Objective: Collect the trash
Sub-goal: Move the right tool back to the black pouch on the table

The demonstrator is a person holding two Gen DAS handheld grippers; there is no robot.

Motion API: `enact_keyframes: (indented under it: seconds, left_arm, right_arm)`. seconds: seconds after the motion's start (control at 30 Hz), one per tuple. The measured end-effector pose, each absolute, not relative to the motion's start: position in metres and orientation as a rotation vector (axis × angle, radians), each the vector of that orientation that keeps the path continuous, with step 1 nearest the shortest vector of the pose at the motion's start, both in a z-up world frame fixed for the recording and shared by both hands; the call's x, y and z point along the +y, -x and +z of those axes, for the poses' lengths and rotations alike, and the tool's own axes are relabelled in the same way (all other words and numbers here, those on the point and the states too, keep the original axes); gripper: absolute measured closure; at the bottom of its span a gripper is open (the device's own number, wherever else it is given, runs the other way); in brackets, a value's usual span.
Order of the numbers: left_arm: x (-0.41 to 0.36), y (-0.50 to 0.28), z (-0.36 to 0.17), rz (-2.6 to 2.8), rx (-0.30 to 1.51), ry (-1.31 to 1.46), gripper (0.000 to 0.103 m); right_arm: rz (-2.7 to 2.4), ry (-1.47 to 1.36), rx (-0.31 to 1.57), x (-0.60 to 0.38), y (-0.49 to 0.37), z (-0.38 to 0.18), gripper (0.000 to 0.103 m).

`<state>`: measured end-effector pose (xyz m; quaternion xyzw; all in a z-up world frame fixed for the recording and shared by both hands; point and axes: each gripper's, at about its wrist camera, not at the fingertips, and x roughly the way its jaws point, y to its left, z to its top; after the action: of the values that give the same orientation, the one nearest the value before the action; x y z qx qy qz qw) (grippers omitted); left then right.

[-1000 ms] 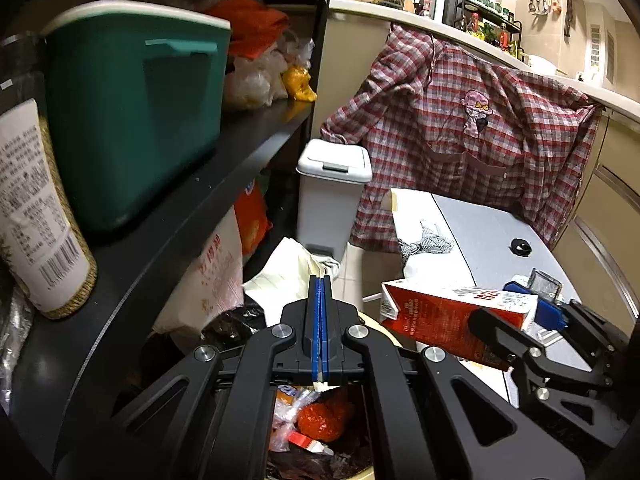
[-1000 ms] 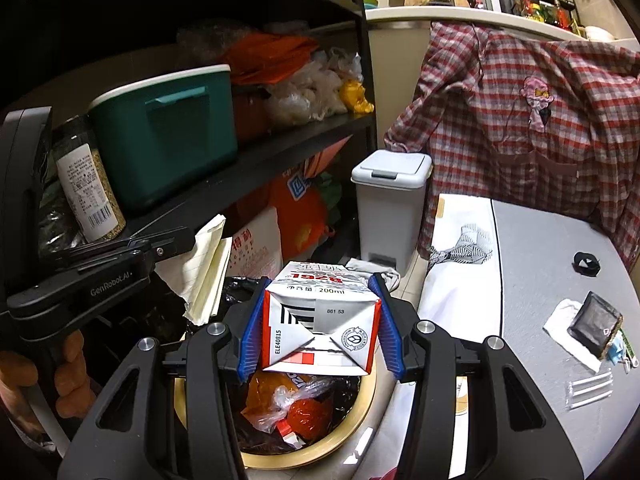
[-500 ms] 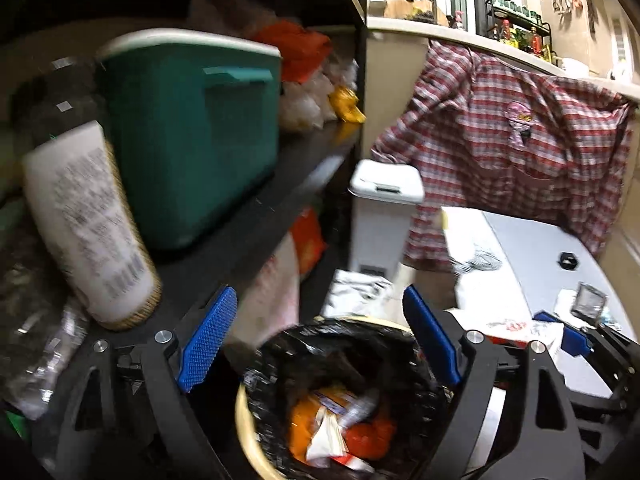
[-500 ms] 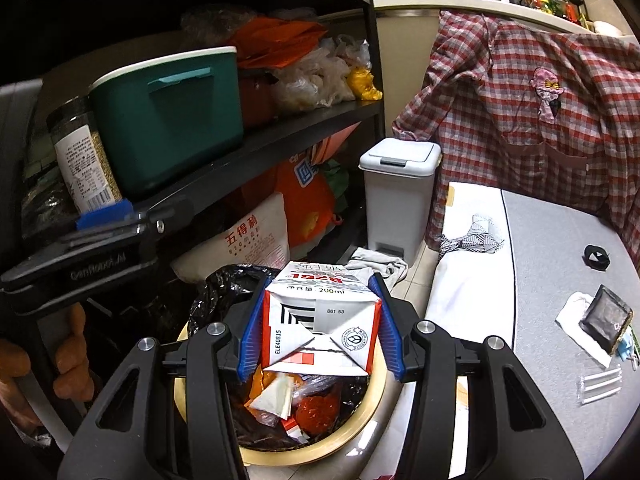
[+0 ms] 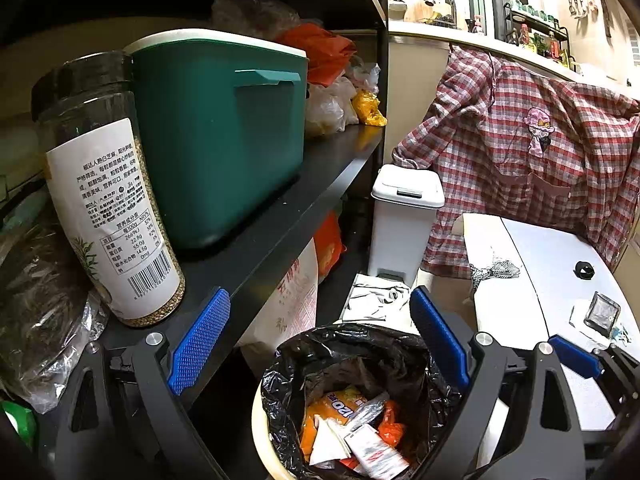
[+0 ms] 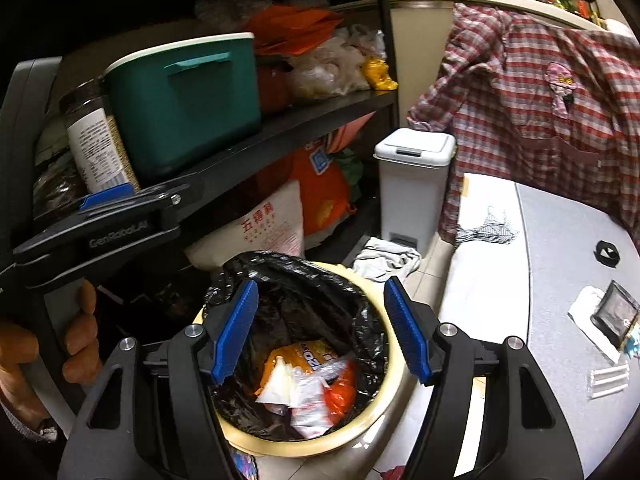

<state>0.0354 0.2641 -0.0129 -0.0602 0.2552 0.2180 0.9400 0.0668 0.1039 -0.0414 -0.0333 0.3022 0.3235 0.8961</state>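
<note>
Right gripper [image 6: 322, 330] w/ jaws spread wide, empty, above the black-lined trash bin [image 6: 384, 388]. A second ago it clamped a milk carton, now gone from its jaws. Left gripper [image 5: 318, 342] also wide apart, empty, over the bin; earlier pinched together.

I cannot read the wrappers in the trash bin [image 6: 390, 376]; they are blurred mid-frame. The bin's near rim is cut off by the lower edge in the left wrist view. My left hand [image 6: 40, 344] is cropped at lower left.
</note>
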Motion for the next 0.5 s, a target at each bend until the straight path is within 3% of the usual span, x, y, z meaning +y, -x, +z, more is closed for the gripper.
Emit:
enact_keyframes:
  seconds: [0.5]
  left_arm:
    - [0.239,-0.032,-0.010,0.447,0.498,0.053,0.012]
  right_arm:
    - [0.559,0.056,0.530,0.063,-0.058,-0.015,0.027]
